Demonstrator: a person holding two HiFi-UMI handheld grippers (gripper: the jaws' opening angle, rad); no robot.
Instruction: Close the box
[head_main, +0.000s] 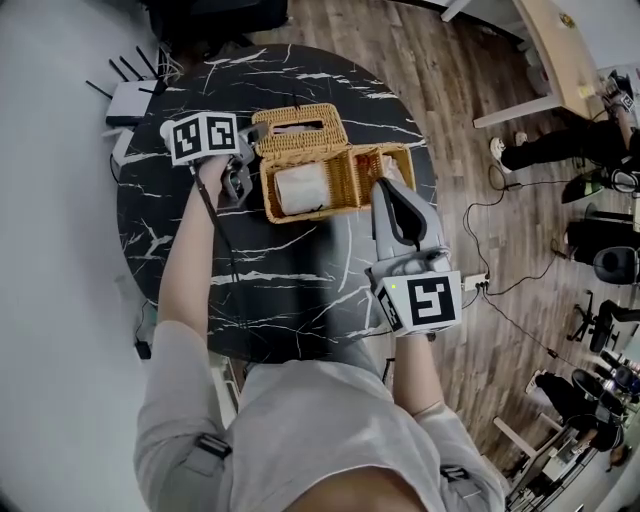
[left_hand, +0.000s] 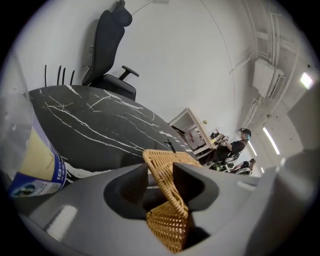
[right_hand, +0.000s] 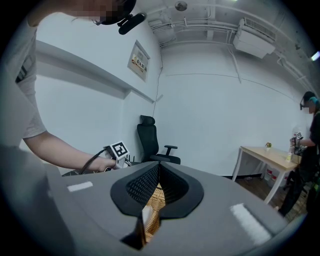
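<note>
A wicker box (head_main: 308, 188) lies open on the round black marble table (head_main: 200, 270), with a white roll (head_main: 300, 186) inside. Its slotted lid (head_main: 300, 124) is folded back on the far side. My left gripper (head_main: 242, 172) is at the box's left end, its jaws apart. In the left gripper view the wicker lid's edge (left_hand: 167, 187) runs between the left gripper (left_hand: 161, 172) jaws; it lies against the right pad and stands clear of the left one. My right gripper (head_main: 384, 188) is at the box's right end. In the right gripper view the right gripper (right_hand: 159, 168) has its tips together, with wicker (right_hand: 156, 205) in the gap.
A white router (head_main: 134, 100) with antennas sits at the table's far left edge. A labelled container (left_hand: 36, 170) is close on the left. A black office chair (right_hand: 152, 142) stands behind the table. A person (right_hand: 306, 150) stands by a wooden desk (right_hand: 265, 155) to the right.
</note>
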